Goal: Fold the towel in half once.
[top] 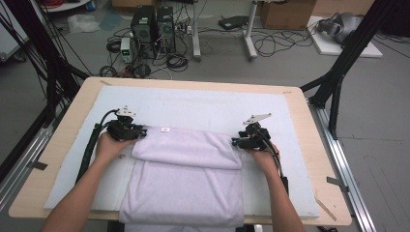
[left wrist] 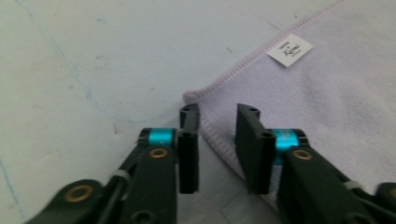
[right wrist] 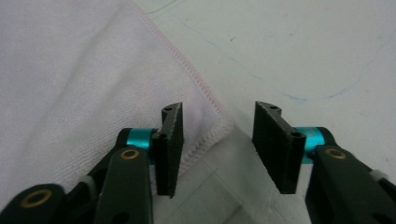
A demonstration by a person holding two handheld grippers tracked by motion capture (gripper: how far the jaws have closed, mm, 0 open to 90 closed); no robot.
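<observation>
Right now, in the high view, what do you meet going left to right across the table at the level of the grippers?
Bare wooden table edge → pale mat → left gripper → folded lilac towel → right gripper → pale mat again → wooden table edge on the right.

Towel (top: 186,179) on the mat (top: 203,104), which lies on the table (top: 309,140); its far part folded back over the near part; left gripper (top: 141,131) at the fold's left end, right gripper (top: 235,141) at its right; label (top: 165,129) near the fold's far left corner
</observation>
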